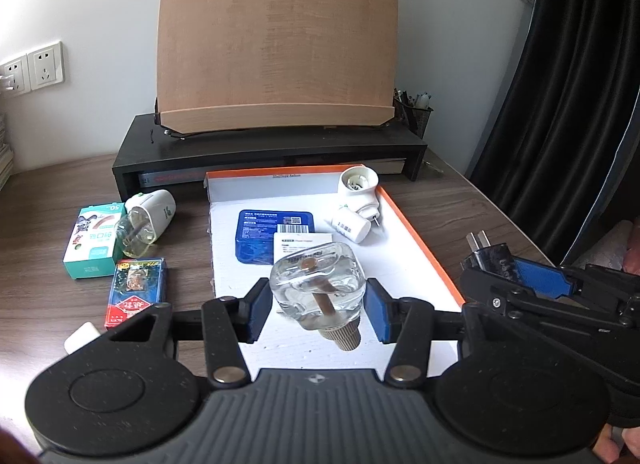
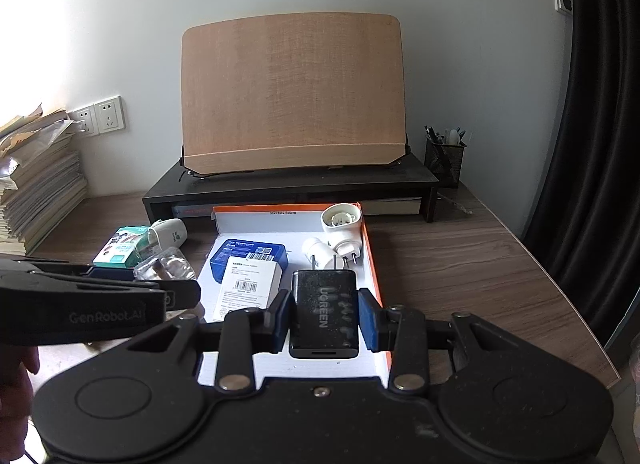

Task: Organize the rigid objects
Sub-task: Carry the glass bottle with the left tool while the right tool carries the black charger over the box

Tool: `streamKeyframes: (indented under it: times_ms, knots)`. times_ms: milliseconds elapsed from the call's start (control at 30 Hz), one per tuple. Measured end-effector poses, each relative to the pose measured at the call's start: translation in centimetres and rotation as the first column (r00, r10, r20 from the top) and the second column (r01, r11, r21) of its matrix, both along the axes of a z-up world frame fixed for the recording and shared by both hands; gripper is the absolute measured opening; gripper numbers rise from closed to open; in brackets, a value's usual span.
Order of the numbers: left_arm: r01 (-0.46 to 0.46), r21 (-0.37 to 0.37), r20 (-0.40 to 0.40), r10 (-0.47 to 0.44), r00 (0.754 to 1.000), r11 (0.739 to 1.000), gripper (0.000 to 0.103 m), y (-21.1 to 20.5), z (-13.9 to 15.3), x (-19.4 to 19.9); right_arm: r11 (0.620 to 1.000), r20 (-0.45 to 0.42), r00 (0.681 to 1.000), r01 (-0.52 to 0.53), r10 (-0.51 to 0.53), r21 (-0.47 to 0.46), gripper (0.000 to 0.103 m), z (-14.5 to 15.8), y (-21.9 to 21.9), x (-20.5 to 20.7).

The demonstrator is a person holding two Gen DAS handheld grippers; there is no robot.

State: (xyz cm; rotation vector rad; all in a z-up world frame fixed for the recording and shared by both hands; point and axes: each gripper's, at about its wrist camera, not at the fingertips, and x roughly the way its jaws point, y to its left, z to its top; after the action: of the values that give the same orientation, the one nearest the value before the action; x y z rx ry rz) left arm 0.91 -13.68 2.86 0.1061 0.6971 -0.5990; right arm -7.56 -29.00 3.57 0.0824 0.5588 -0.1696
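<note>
My left gripper [image 1: 318, 310] is shut on a clear liquid refill bottle [image 1: 318, 288] with a brown wick and holds it over the near part of the white tray [image 1: 400, 264] with an orange rim. My right gripper [image 2: 324, 314] is shut on a black UGREEN charger [image 2: 324, 312] over the tray's [image 2: 370, 260] right side. In the tray lie a blue box [image 1: 264, 232], a white card box [image 1: 302, 242] and two white plug-in devices [image 1: 358, 184].
Left of the tray on the wooden desk lie a green box [image 1: 94, 242], a white plug-in device with a bottle [image 1: 148, 220], a red card pack [image 1: 136, 290] and a small white block [image 1: 82, 338]. A black riser with a wooden stand [image 1: 276, 48] is behind. A pen cup [image 2: 444, 158] stands at the right.
</note>
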Motion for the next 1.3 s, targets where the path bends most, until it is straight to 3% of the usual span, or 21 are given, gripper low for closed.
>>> streamKeyframes:
  times_ms: [600,1300]
  knots:
    - [-0.088,0.018,-0.006,0.088,0.996,0.996,0.05,-1.3,0.0,-1.0,0.997,0.006,0.997,-0.072,0.072,0.016,0.044,0.0,-1.6,0.0]
    - [-0.107,0.025,-0.028,0.107,0.994,0.994,0.05,-2.0,-0.7,-0.6,0.994,-0.012,0.994,-0.104,0.104,0.023,0.044,-0.8,-2.4,1.2]
